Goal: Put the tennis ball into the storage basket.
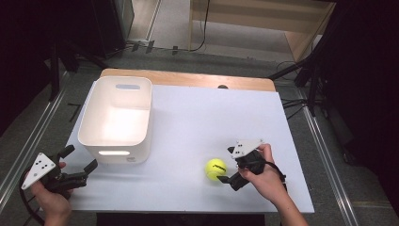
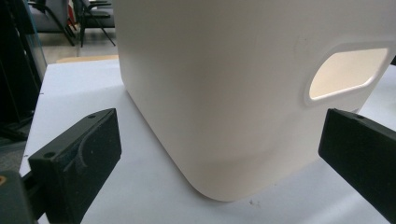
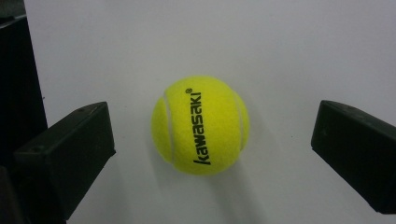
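Tennis ball (image 1: 216, 169) rests on desk (image 1: 197, 117) right of white bin (image 1: 117, 117), just ahead of right hand-held gripper (image 1: 229, 165), jaws wide and unloaded; likely light, fuzzy, slightly springy, so clamp across its middle.

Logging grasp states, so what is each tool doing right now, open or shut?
Left tool: open, holding nothing, facing the white bin.
Right tool: open, jaws either side of the tennis ball, not touching it.
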Tool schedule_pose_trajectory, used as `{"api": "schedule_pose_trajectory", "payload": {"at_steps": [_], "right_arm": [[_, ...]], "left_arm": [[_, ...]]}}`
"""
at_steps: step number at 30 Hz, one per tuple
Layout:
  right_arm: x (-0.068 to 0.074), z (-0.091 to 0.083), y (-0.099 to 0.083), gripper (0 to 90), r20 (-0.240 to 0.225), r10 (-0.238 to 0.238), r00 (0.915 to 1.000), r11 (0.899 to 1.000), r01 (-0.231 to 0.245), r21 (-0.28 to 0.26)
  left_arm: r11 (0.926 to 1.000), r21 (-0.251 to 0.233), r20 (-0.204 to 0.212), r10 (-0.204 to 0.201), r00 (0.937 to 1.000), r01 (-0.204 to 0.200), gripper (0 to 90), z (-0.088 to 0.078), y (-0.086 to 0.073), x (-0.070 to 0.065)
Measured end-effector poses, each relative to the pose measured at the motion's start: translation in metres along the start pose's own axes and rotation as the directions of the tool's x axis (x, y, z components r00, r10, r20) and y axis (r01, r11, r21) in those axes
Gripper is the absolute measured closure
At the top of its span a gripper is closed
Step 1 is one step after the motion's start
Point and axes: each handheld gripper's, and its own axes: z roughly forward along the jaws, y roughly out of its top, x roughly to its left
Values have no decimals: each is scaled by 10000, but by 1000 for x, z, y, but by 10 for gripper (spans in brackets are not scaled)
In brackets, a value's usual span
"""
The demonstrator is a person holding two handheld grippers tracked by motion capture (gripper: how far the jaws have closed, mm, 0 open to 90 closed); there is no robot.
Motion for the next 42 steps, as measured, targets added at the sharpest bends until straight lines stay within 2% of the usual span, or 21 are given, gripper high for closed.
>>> {"api": "schedule_pose_trajectory", "payload": {"at_steps": [15,23,25,38,39,42], "right_arm": [[0,10,8,0,-89,-277,9996,9965,283,780],[-1,17,9,0,-185,-352,9992,9906,373,1316],[-1,19,9,33,-223,-319,9992,9898,346,1383],[1,31,11,72,-585,-407,9975,9805,511,1897],[2,32,12,113,-459,-454,9979,9796,534,1939],[2,35,12,114,-451,-399,9982,9772,484,2066]], "left_arm": [[10000,11,-1,22,10000,-22,0,0,0,0],[10000,12,-7,25,10000,-25,0,0,0,0],[10000,14,-9,30,10000,-30,0,0,0,0],[10000,46,-15,71,10000,-71,0,1,0,-1],[10000,52,-16,70,10000,-70,0,1,0,-1],[9999,61,-3,93,10000,-93,0,1,0,-1]]}}
